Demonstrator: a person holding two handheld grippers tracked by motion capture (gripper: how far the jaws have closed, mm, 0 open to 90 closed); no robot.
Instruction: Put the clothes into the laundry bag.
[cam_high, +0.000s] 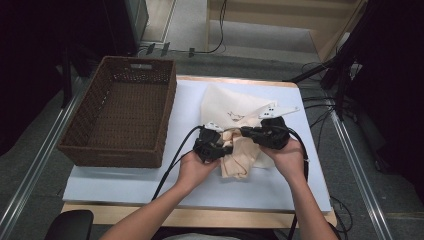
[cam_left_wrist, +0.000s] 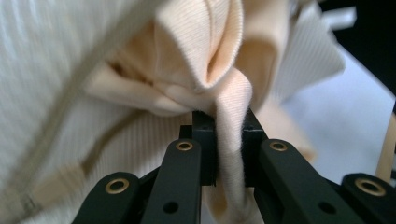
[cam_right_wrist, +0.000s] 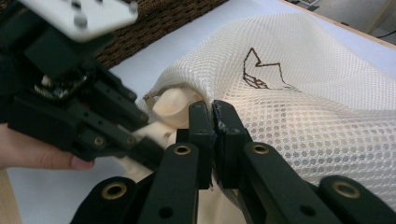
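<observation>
— White sheet over a wooden table, with a brown wicker basket standing at its far left. Where is the work?

— Right of the basket, mid-table: a cream mesh laundry bag with a dark stitched figure lies on the sheet, and a pale ribbed garment bunches at its near mouth.

— The left gripper?

— Its jaws are pinched tight on a twisted fold of the garment (the cloth runs down between the pads).

— The right gripper?

— Closed on the bag's mesh edge, jaws nearly meeting, just beside the left gripper, whose grey plate shows at the upper left of the right gripper view.
</observation>
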